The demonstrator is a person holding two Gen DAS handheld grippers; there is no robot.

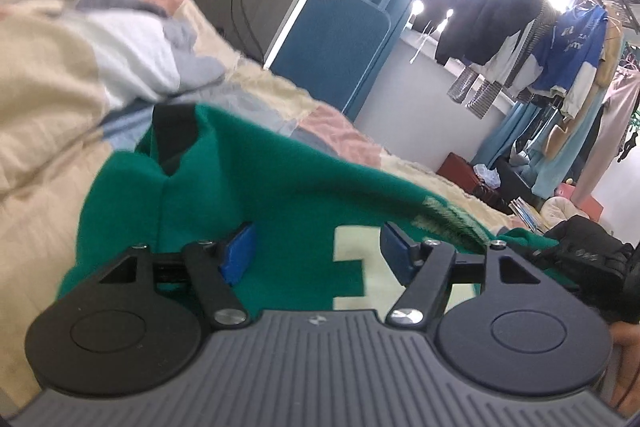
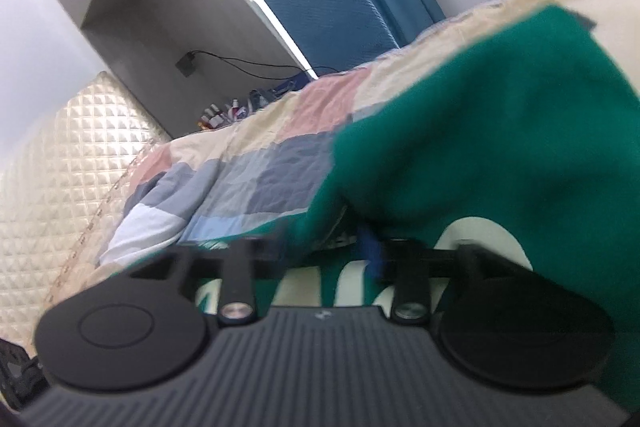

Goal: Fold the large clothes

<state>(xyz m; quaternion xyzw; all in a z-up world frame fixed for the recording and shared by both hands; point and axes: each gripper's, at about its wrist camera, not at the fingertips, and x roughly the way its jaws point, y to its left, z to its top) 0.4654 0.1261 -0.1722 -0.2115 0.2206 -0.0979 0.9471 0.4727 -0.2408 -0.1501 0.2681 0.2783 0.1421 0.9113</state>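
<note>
A green garment [image 1: 256, 195] with cream letters lies spread on the patchwork quilt [image 1: 52, 99] of a bed. In the left wrist view my left gripper [image 1: 316, 253] hovers just over it. Its blue pads [image 1: 238, 255] stand wide apart and only flat cloth shows beneath them. The right wrist view is blurred. There the green garment [image 2: 500, 131] rises in a fold on the right. My right gripper [image 2: 326, 251] has its jaws apart, with a loose edge of the cloth draped across the gap. One blue pad [image 2: 370, 255] shows; the other is hidden by cloth.
A quilted cream headboard [image 2: 60, 167] stands at the bed's end. A blue padded panel [image 1: 332, 43] leans by the wall, and a plug with a cable [image 2: 188, 63] hangs nearby. Clothes hang on a rack [image 1: 560, 39] at the right. A black-gloved hand [image 1: 592, 251] is at the right edge.
</note>
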